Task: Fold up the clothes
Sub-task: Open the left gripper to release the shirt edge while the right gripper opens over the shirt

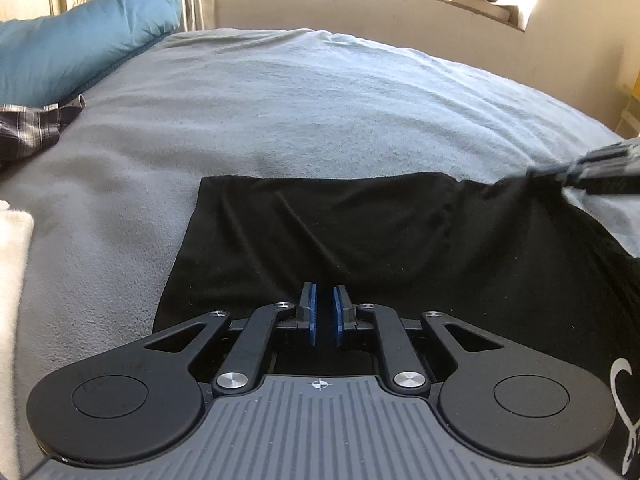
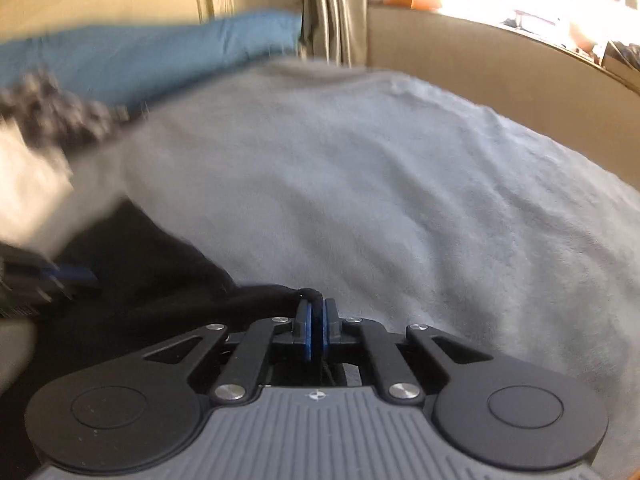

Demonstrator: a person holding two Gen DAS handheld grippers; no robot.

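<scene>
Right wrist: tongs apparently clamping black garment.

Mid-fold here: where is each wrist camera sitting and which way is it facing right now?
Left wrist: on the left gripper, angled down over the black garment on the grey blanket; own fingers show, right gripper at right edge.
Right wrist: on the right gripper, angled down, pinching the garment's bunched edge; left gripper at left.
Shared: garment, blanket, blue pillow, plaid cloth.
</scene>
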